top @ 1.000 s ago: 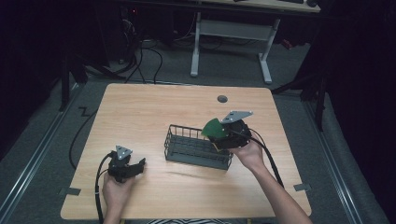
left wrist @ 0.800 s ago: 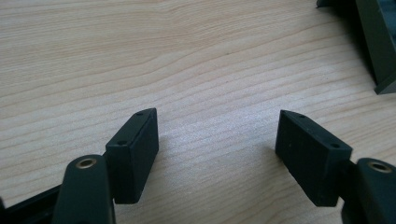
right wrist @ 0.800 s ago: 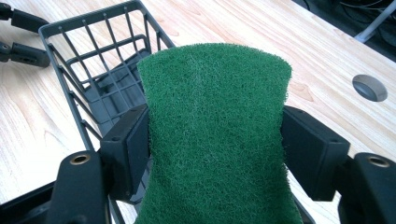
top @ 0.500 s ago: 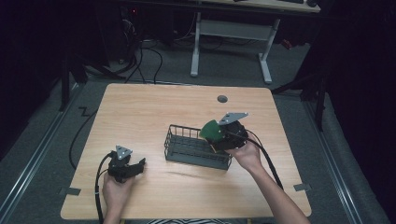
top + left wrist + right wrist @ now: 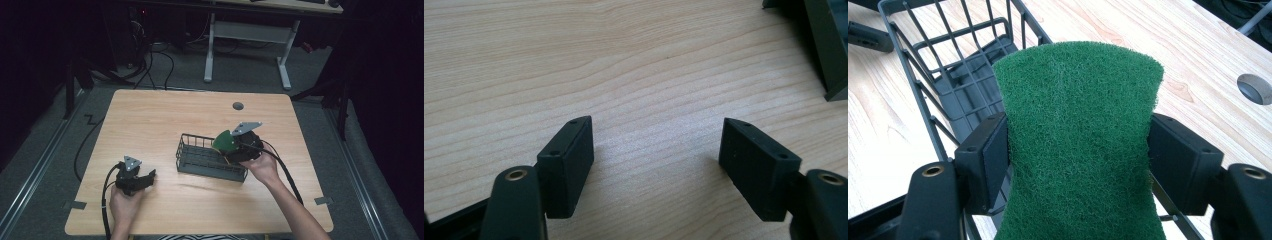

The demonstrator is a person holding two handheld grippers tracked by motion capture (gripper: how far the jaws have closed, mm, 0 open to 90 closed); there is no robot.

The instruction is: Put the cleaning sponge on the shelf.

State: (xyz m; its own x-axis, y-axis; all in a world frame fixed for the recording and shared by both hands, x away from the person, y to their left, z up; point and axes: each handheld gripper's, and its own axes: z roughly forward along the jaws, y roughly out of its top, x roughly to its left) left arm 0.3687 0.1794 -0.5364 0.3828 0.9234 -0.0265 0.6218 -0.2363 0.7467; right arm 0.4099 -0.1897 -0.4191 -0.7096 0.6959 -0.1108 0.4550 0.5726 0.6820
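A green scouring pad [image 5: 1078, 145] is pinched between the jaws of my right gripper [image 5: 1079, 160], which is shut on it. In the high view that right gripper [image 5: 235, 146] holds the pad [image 5: 225, 142] over the right end of a dark wire basket [image 5: 200, 160] on the wooden table [image 5: 165, 120]. Below the pad the basket [image 5: 948, 75] looks empty. My left gripper [image 5: 136, 181] rests near the table's front left, held by a hand. Its jaws stand wide apart with only bare wood between them, left gripper [image 5: 656, 145].
A round cable hole [image 5: 238, 106] lies at the table's back, also seen as a grey hole [image 5: 1255, 89]. A basket corner [image 5: 824, 45] shows at the upper right of the left gripper view. A desk frame [image 5: 245, 45] and cables stand beyond the table.
My right gripper with the green pad has drifted slightly toward the basket's right end. The left gripper has stayed put.
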